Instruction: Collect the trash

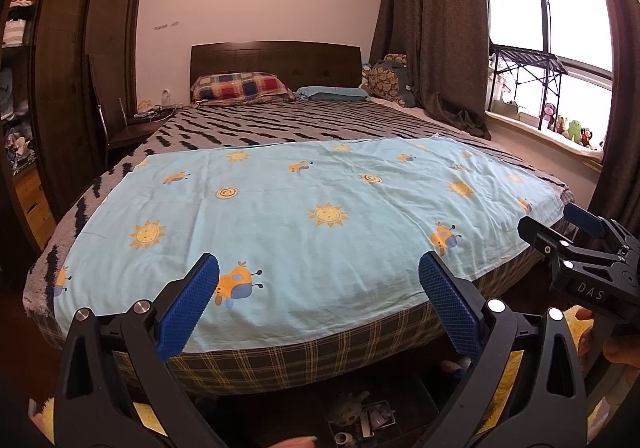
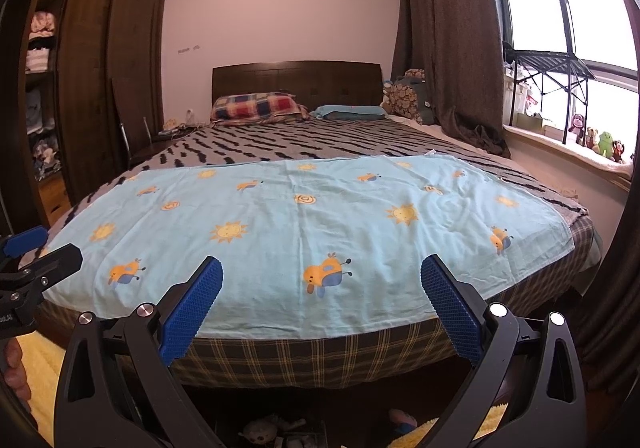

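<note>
I see no trash on the bed. My left gripper [image 1: 318, 268] is open and empty, held at the foot of the bed above the light blue sheet [image 1: 304, 215] with suns and cartoon bees. My right gripper [image 2: 322, 272] is open and empty too, at the same height over the sheet [image 2: 312, 224]. The right gripper also shows at the right edge of the left wrist view [image 1: 560, 226], and the left gripper at the left edge of the right wrist view [image 2: 36, 252]. Small items [image 1: 360, 414] lie on the floor under the bed's foot, too dim to identify.
The bed [image 1: 280, 127] has a black-striped grey blanket, a plaid pillow [image 1: 242, 87] and a blue pillow [image 1: 332, 92]. A dark wardrobe [image 1: 80, 47] stands left, a chair [image 1: 116, 119] beside it. Curtains [image 1: 432, 27] and a windowsill with plush toys [image 1: 568, 127] are right. A yellow rug [image 2: 36, 372] lies on the floor.
</note>
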Available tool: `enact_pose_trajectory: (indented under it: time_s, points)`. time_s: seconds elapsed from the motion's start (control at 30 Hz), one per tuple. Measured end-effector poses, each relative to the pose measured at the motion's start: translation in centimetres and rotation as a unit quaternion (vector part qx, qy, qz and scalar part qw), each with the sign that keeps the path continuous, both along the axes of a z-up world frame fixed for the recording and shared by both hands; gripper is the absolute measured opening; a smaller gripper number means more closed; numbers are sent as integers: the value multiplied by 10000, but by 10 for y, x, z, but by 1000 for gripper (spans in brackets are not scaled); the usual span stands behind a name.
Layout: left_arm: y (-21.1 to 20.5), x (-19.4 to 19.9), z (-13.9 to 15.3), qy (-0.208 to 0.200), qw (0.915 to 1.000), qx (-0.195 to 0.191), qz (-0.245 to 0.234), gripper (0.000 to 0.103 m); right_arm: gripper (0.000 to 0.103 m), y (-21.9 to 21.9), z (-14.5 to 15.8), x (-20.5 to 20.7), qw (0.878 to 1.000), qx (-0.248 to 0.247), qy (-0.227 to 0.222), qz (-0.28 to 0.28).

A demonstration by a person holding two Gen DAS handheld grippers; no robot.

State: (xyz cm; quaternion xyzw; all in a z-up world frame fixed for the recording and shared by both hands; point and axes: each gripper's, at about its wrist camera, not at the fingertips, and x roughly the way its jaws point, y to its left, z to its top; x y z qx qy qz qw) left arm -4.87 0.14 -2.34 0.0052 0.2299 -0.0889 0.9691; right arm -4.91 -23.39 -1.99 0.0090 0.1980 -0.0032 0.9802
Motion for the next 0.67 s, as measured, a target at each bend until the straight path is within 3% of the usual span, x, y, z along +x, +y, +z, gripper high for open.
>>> enact_pose_trajectory:
  time_s: [0.17,0.67]
  points:
    - [5,3,-3,88,9995,-278,-124,95,100,-1,-2,3,10000,13,41,-15]
    - [7,17,-9,231,9994,-269,-24,95,100,-9,-8,16,9998,41,162,-72]
